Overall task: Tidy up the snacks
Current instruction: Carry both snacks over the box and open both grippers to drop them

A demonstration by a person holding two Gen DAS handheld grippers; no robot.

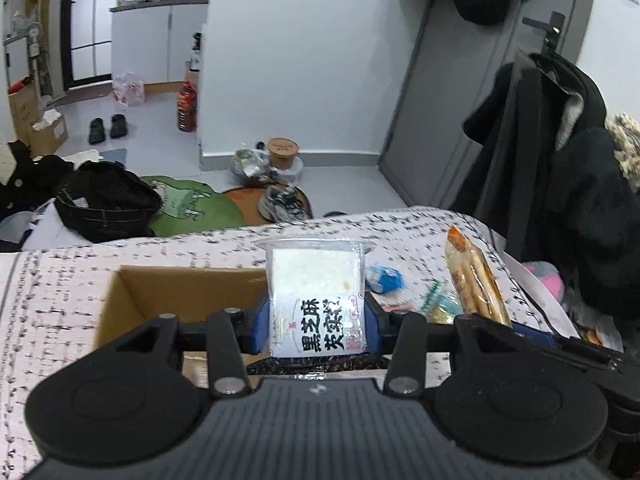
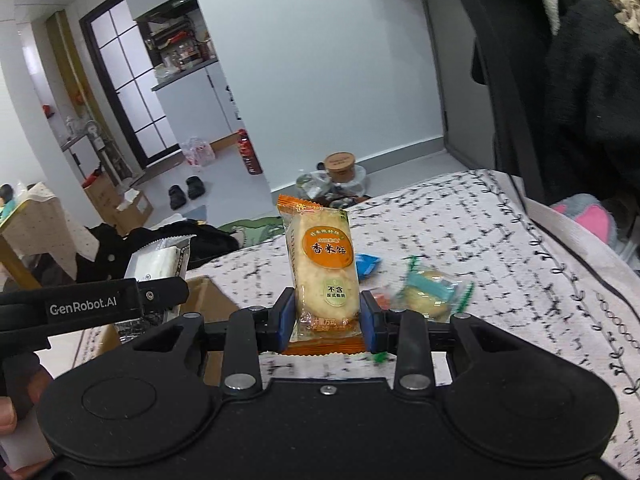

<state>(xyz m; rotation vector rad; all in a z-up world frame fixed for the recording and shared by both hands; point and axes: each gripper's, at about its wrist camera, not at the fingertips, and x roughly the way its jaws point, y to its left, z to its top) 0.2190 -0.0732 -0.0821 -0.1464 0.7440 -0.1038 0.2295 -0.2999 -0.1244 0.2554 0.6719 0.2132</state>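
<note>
The left gripper (image 1: pixel 316 326) clamps a clear packet of white cake (image 1: pixel 316 280) with a black-lettered label, upright above the open cardboard box (image 1: pixel 168 292) at its 9 o'clock. The right gripper (image 2: pixel 327 314) pinches an orange-edged rice cracker packet (image 2: pixel 323 270) upright; at its 3 o'clock, a blue wrapper (image 2: pixel 367 265) and a green-trimmed snack (image 2: pixel 430 294) lie on the patterned cloth (image 2: pixel 500 248).

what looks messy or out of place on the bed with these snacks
Nothing is spilled or torn. Each gripper holds a packet upright: the left gripper the black sesame cake packet, the right gripper the orange rice cracker packet. A few loose snacks lie scattered on the blanket, outside the cardboard box.
</note>
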